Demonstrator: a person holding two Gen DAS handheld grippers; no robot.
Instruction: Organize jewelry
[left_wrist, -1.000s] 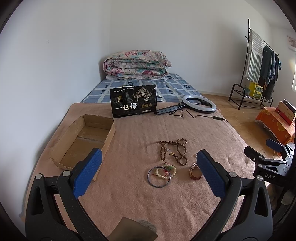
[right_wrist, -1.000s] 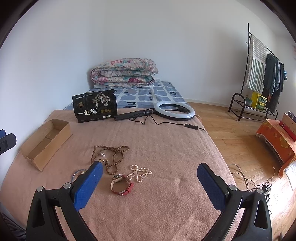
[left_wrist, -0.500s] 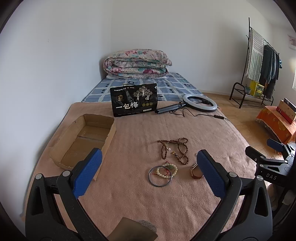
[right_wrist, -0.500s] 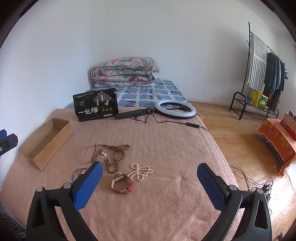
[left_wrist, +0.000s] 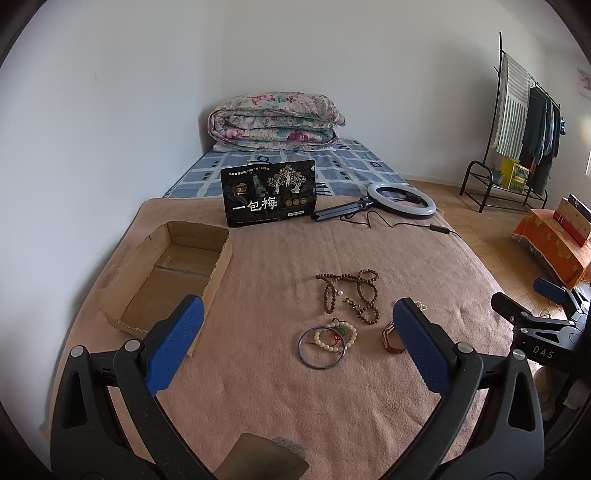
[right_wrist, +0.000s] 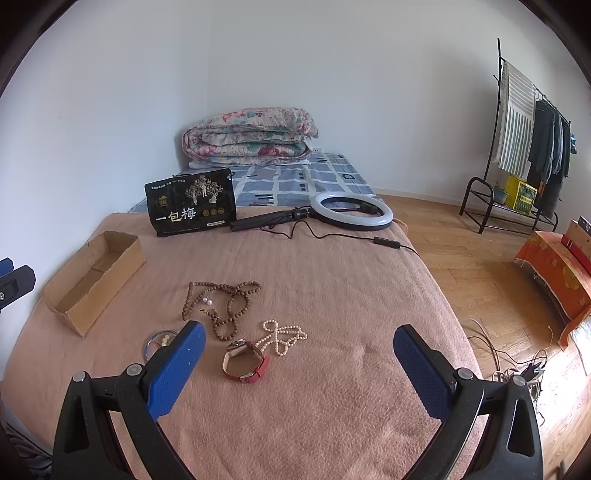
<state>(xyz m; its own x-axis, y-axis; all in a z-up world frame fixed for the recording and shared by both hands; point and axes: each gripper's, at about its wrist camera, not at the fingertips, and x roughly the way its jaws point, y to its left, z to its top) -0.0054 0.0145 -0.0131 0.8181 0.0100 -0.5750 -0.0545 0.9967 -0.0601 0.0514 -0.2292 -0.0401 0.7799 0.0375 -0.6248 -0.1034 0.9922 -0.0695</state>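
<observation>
We hold the left claw (left_wrist: 295, 343) and the right claw (right_wrist: 297, 360) released, jaws spread wide and empty, above the near part of a bed covered by a pink blanket (right_wrist: 332, 406). The jewelry lies in a loose cluster at the blanket's center: a brown bead necklace (right_wrist: 225, 302) farthest, a pearl necklace (right_wrist: 282, 336) to its right and nearer, a red-strapped watch (right_wrist: 245, 362) just beside the pearls, and a thin bangle (left_wrist: 321, 347) overlapping a pale bead bracelet (left_wrist: 338, 334) to the left. An open cardboard box (left_wrist: 166, 273) sits well apart at the left edge. At the far side stand a black pouch (left_wrist: 269, 197) and a ring light (left_wrist: 400, 195).
</observation>
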